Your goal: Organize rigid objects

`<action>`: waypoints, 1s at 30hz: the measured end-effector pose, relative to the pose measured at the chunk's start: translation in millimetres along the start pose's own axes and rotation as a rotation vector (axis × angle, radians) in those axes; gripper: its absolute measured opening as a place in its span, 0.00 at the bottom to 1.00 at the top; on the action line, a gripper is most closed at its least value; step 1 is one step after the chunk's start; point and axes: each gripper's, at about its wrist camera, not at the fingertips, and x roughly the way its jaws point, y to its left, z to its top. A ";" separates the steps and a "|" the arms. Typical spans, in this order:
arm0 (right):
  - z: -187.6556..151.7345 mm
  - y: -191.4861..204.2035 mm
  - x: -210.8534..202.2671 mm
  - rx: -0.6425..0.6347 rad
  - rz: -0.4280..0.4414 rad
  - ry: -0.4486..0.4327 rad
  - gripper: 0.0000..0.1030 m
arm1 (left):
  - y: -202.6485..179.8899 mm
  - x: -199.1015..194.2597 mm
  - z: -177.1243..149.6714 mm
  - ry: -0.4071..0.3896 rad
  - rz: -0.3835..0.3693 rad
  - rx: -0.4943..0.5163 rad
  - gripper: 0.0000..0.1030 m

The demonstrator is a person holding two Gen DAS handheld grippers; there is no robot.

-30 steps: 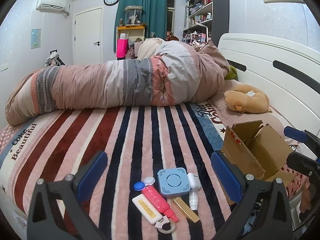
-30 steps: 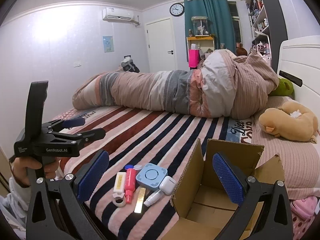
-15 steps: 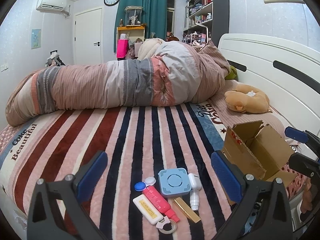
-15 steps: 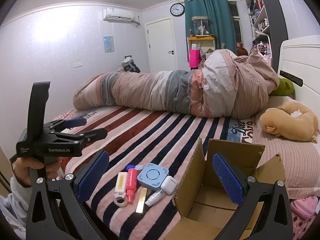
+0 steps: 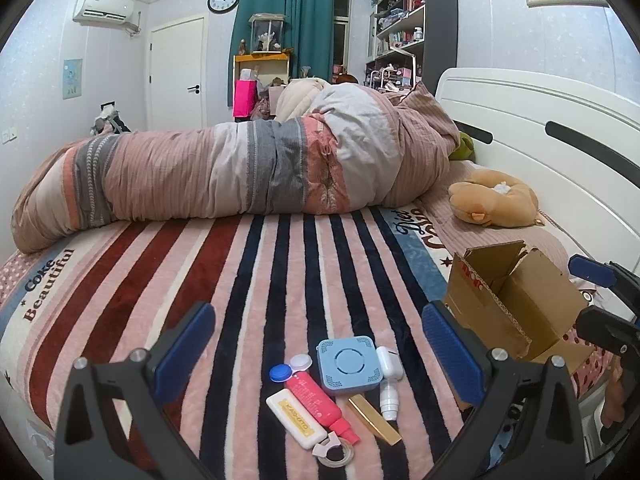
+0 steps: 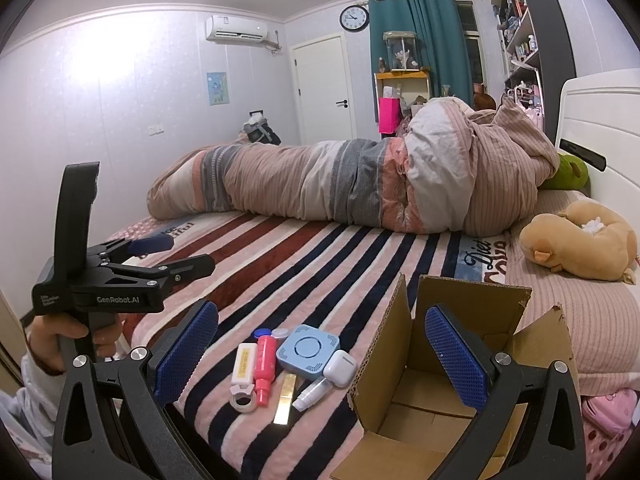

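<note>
A cluster of small items lies on the striped blanket near the bed's front edge: a light blue square device (image 5: 347, 365) (image 6: 307, 351), a white earbud case (image 5: 389, 361) (image 6: 339, 368), a small white bottle (image 5: 389, 397), a pink tube (image 5: 318, 405) (image 6: 265, 370), a white eraser (image 5: 295, 418) (image 6: 244, 367), a gold bar (image 5: 373, 419) (image 6: 286, 398), a tape roll (image 5: 334, 453) (image 6: 242, 398) and a blue-and-white lens case (image 5: 289, 367). An open empty cardboard box (image 5: 516, 304) (image 6: 452, 392) stands to their right. My left gripper (image 5: 318, 344) is open above the items. My right gripper (image 6: 322, 354) is open, between items and box.
A rolled striped duvet (image 5: 248, 168) lies across the far side of the bed. A tan plush toy (image 5: 494, 203) rests by the white headboard (image 5: 560, 140). The left gripper body and the hand holding it (image 6: 100, 292) show in the right wrist view.
Both views have shifted very slightly; the grippers stay open and empty and the items have not moved.
</note>
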 end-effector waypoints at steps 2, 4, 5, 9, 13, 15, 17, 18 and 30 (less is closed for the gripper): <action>-1.5 1.4 -0.7 0.003 0.000 -0.001 1.00 | -0.9 -0.2 0.7 -0.001 0.001 -0.001 1.00; -1.6 1.7 -0.8 0.002 -0.001 -0.001 1.00 | -1.5 -0.1 0.3 -0.001 0.000 0.000 1.00; -1.7 2.0 -1.1 0.002 -0.001 -0.001 1.00 | -1.5 -0.1 0.4 -0.001 0.001 0.001 1.00; -1.7 2.2 -1.1 0.001 0.000 0.000 1.00 | -0.9 -0.2 0.4 0.000 0.000 0.001 1.00; -1.4 1.5 -0.9 0.005 0.003 0.002 1.00 | -1.2 -0.2 0.2 -0.001 0.000 0.001 1.00; -2.9 2.7 -1.4 0.007 0.005 0.004 1.00 | -1.3 -0.2 0.3 -0.001 -0.001 0.001 1.00; -4.4 2.5 -1.9 0.007 0.004 0.005 1.00 | -1.1 0.1 0.5 -0.001 0.001 -0.001 1.00; -4.5 2.1 -2.0 0.008 0.006 0.005 1.00 | -1.5 -0.4 0.5 -0.001 0.003 -0.001 1.00; -14.3 63.3 29.7 -0.128 0.105 0.056 0.25 | 43.4 18.2 -14.2 0.009 0.026 0.016 1.00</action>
